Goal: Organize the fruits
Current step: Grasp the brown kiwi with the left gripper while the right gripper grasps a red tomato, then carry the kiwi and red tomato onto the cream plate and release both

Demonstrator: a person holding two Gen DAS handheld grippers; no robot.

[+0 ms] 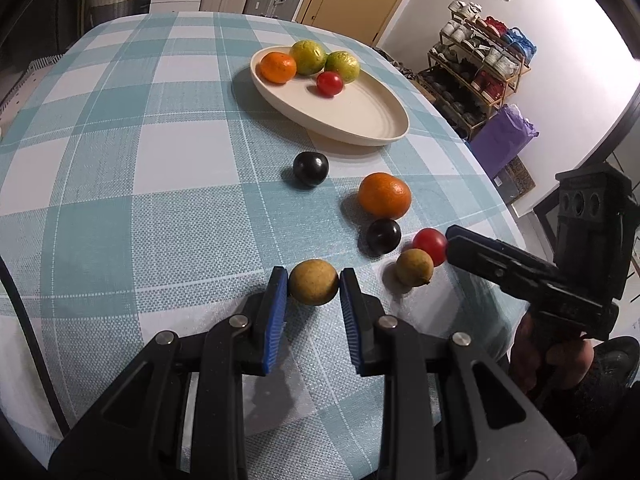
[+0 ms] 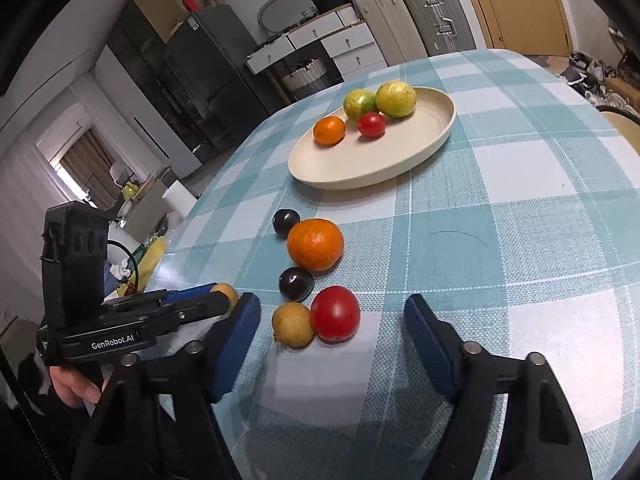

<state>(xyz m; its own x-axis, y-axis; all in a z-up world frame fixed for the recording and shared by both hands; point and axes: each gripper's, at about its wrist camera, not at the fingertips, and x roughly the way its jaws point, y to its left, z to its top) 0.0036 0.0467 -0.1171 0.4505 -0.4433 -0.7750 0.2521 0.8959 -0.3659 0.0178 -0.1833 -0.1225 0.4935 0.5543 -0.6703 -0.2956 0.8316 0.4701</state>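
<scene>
My left gripper (image 1: 313,282) is shut on a tan round fruit (image 1: 313,282) at the table's near edge; that fruit shows partly in the right wrist view (image 2: 226,291). My right gripper (image 2: 332,316) is open around a red tomato (image 2: 335,313), with a second tan fruit (image 2: 293,325) beside it. Loose on the cloth lie an orange (image 1: 384,195), and two dark plums (image 1: 310,168) (image 1: 384,235). A cream plate (image 1: 360,120) holds a small orange (image 1: 278,67), two green-yellow fruits (image 1: 308,57) (image 1: 342,66) and a small tomato (image 1: 329,83).
The checked tablecloth (image 1: 140,184) covers a round table. A shoe rack (image 1: 476,80) and a purple bag (image 1: 504,136) stand off the table's right side. Drawers and suitcases (image 2: 400,24) line the far wall.
</scene>
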